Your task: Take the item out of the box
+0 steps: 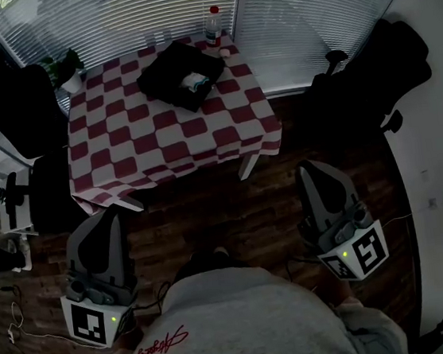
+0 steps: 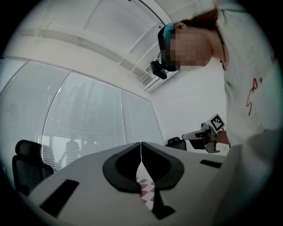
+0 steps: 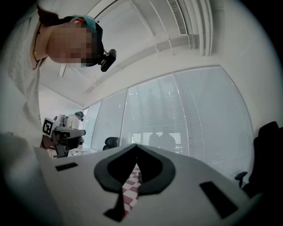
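1. Head view, nearest part: the left gripper [image 1: 111, 218] and the right gripper [image 1: 312, 171] hung low beside the person, over the wooden floor [image 1: 210, 214], well apart from the desk [image 1: 169, 142]. Both pairs of jaws were closed together, with nothing between them.
2. The desk wore a soft cloth of red and white squares that hung over its edges.
3. On its far half stood the box [image 1: 162, 74], black, low and open. The item [image 1: 194, 80], pale with a bluish part, lay inside.
4. By my judgement the task was not begun: approach, grasp and lifting out all remained.
5. Behind it stood a clear bottle [image 1: 211, 23] with a red cap, then slatted blinds [image 1: 106, 18].
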The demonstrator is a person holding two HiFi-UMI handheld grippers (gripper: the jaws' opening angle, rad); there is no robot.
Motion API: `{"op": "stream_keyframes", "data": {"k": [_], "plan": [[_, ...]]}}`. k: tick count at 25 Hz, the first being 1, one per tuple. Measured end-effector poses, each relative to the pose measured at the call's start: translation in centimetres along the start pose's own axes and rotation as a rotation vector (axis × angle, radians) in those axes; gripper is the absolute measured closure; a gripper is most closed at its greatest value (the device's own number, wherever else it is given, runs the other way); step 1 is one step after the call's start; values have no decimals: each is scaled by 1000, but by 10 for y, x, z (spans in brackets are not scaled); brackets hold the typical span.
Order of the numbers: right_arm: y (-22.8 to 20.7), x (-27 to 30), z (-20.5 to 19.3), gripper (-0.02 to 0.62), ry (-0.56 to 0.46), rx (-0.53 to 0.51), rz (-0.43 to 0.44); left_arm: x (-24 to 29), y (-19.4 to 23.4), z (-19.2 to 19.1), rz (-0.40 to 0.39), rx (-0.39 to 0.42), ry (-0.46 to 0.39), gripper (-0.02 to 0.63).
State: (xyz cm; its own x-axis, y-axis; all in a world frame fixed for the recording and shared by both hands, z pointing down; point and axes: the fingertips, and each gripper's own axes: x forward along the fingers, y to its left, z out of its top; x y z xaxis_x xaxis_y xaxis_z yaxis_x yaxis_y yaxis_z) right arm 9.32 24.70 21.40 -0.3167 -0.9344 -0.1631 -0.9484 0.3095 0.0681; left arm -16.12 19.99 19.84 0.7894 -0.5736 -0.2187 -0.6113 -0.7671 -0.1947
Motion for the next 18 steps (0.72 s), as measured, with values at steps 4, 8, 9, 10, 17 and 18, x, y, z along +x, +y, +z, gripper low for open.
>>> {"op": "stream_keyframes", "data": {"k": [4,8,9,10,17,18], "plan": [[-3,1,0,584,0,-4,8,3,-1,1,-1,6,-1,588],[-10,-3,2,584,-9,-9,2,7,-4,7,6,22,-18,588],[-12,-4,1,584,-9,-9,1,8,-5,6,10,21,-20,589],[-14,-5,0,584,-9,-8,0,8,-6,5,13,20,-19,589],[-18,-8,-4,584,-4,2,16,8,-14,5,31,13,-16,589],[-19,-8,-5,584,-3,4,18,7,-14,3,33,17,-6,589]]}}
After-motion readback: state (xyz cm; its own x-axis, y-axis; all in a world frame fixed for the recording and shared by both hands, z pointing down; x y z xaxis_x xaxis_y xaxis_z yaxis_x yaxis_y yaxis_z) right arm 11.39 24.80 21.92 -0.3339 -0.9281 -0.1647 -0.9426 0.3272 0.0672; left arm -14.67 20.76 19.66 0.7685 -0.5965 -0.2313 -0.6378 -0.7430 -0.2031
